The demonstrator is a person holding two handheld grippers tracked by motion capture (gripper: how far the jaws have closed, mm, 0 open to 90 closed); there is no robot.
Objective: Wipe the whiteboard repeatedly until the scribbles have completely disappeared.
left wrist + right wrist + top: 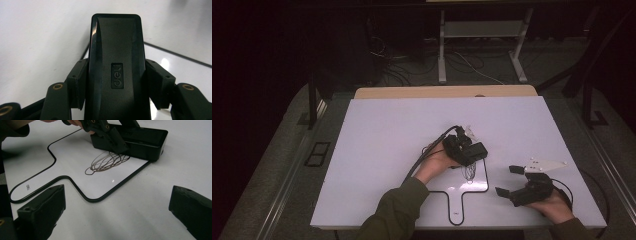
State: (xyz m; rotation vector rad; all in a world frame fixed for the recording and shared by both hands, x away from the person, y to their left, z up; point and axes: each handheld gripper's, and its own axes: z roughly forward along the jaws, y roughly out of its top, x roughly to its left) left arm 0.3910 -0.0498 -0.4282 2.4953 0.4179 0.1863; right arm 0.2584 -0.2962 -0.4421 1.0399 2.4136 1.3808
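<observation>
Looked like mid-erase: left gripper (473, 150) clamped the deli whiteboard eraser (116, 70) over the scribble (107, 162); right gripper (511, 181) gaped wide, empty. Next probably a firm wipe across.

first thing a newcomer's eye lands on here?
Probably the black eraser marked "deli", clamped in the left gripper at mid-table, over the upper edge of a paddle-shaped whiteboard. Next, the looping scribble on the board just beside the eraser. Then the right gripper, jaws wide apart and holding nothing, near the table's right front.
</observation>
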